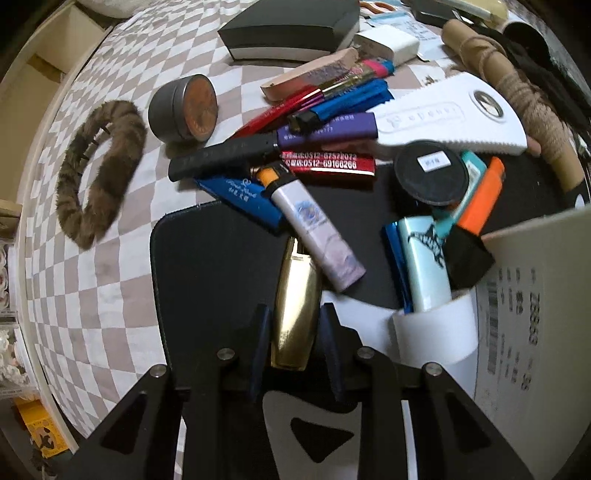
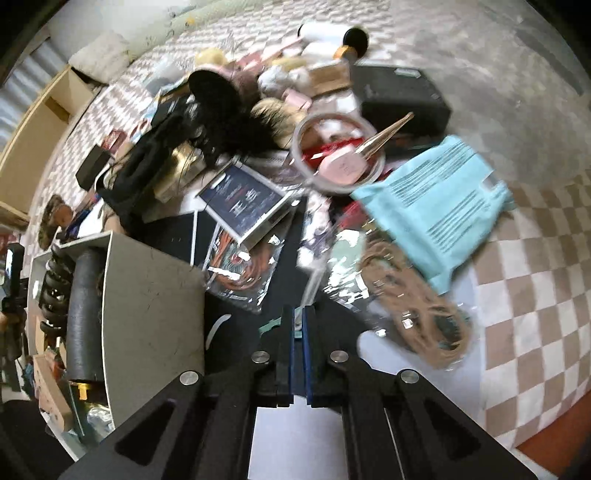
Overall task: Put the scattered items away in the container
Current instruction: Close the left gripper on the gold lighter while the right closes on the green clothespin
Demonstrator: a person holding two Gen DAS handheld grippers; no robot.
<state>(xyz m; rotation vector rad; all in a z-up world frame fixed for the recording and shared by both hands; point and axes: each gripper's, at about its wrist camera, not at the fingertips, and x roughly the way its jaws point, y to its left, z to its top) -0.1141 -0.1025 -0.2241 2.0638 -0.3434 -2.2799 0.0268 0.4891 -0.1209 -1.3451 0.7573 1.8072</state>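
In the left wrist view my left gripper [image 1: 295, 325] is shut on a gold lighter [image 1: 295, 306] over a black mat [image 1: 221, 266]. Several lighters lie in a heap ahead, among them a white and pink one [image 1: 317, 236] and a red one [image 1: 328, 166]. A white cardboard box [image 1: 535, 280] stands at the right, with a mint lighter [image 1: 424, 266] at its edge. In the right wrist view my right gripper [image 2: 298, 321] is shut and empty above clutter. The same box [image 2: 151, 295] stands at the left and holds a black tube [image 2: 85, 314].
A round tin [image 1: 184, 109], a furry hair claw [image 1: 99, 173], a white comb-like card [image 1: 443, 114] and a black case [image 1: 291, 29] lie on the checked cloth. In the right wrist view a teal mailer [image 2: 439, 203], bagged cables [image 2: 417, 314], a clear bowl [image 2: 336, 155] and a framed card [image 2: 243, 199] lie ahead.
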